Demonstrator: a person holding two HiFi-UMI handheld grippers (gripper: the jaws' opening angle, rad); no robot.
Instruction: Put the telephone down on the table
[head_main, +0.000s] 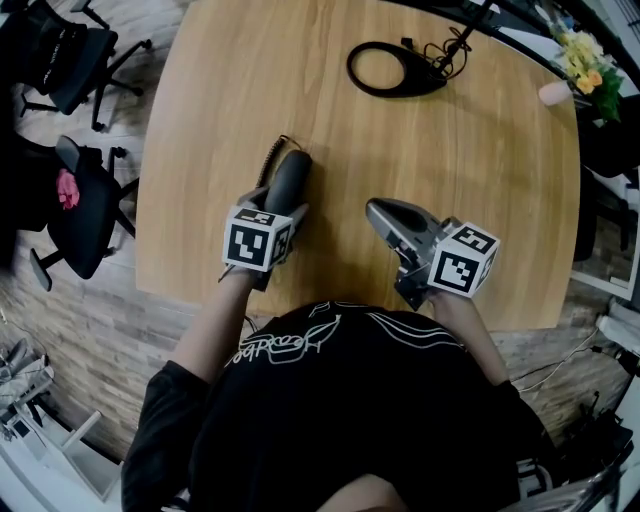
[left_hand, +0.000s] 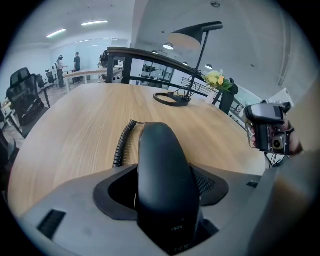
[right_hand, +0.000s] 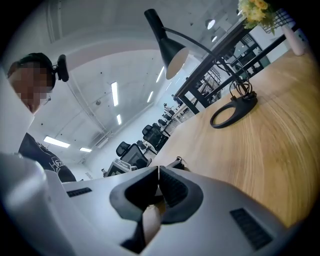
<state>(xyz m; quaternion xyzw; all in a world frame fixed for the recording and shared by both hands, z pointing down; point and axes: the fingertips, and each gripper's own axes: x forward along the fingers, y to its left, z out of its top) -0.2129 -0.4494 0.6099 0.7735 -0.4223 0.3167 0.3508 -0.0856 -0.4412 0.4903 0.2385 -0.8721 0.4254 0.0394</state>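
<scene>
Wooden table (head_main: 460, 150) | left gripper (head_main: 282, 203) — grips telephone handset (left_hand: 165, 170) | right gripper (head_main: 378, 212) — closed

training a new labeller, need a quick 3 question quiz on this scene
1. True or false: the right gripper has its jaws wide apart.
2. Which thing lies at the far end of the table, away from the person? A) a laptop B) the ring-shaped base of a black lamp C) a mug
3. Fill in: the left gripper is closed on the black telephone ___, with a coiled cord beside it.

Key: 1 false, they are together; 2 B; 3 handset.
</scene>
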